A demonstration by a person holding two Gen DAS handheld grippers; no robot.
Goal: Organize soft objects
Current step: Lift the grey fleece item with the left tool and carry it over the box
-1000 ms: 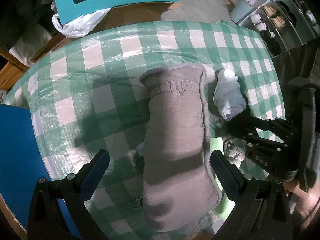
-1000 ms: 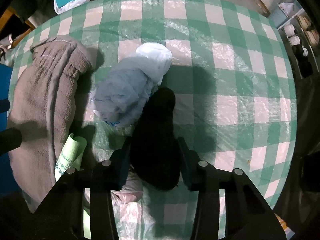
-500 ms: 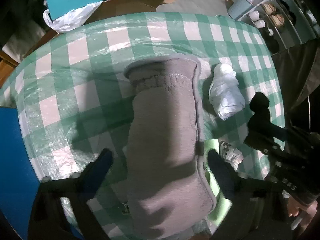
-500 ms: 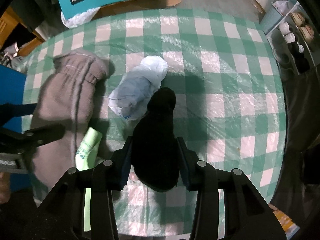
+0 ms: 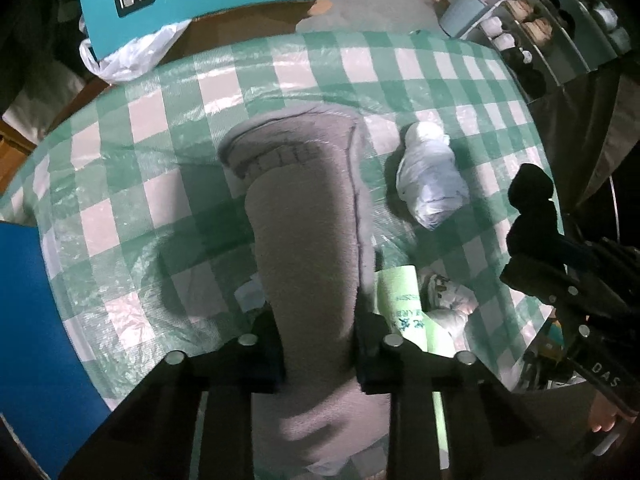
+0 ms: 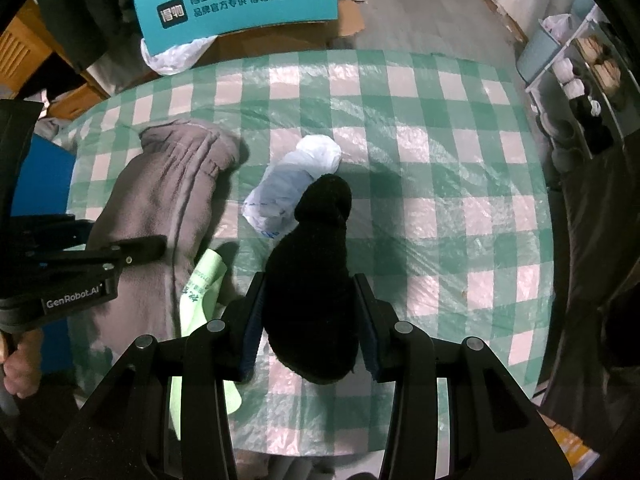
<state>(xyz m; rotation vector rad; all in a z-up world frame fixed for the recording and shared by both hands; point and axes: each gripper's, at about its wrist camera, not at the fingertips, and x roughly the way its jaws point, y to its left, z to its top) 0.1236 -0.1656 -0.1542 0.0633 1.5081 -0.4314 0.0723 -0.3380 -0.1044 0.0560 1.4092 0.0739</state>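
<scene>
A long grey fleece garment (image 5: 308,216) lies on the green checked tablecloth (image 5: 120,184). My left gripper (image 5: 318,344) is shut on its near part; it also shows in the right wrist view (image 6: 160,200). My right gripper (image 6: 308,316) is shut on a black sock (image 6: 316,264) and holds it above the table; the sock shows at the right of the left wrist view (image 5: 530,200). A white and pale blue bundle (image 6: 292,184) lies between the garment and the sock, and shows in the left wrist view (image 5: 430,184).
A light green roll (image 5: 404,300) and a crumpled patterned bundle (image 5: 450,300) lie by the garment's right side. A teal box (image 6: 236,4) and a white plastic bag (image 6: 176,54) stand beyond the far edge. Shelves (image 6: 580,76) are at the right, and a blue surface (image 5: 36,340) at the left.
My left gripper has closed on the grey garment. My right gripper has lifted the black sock higher above the table.
</scene>
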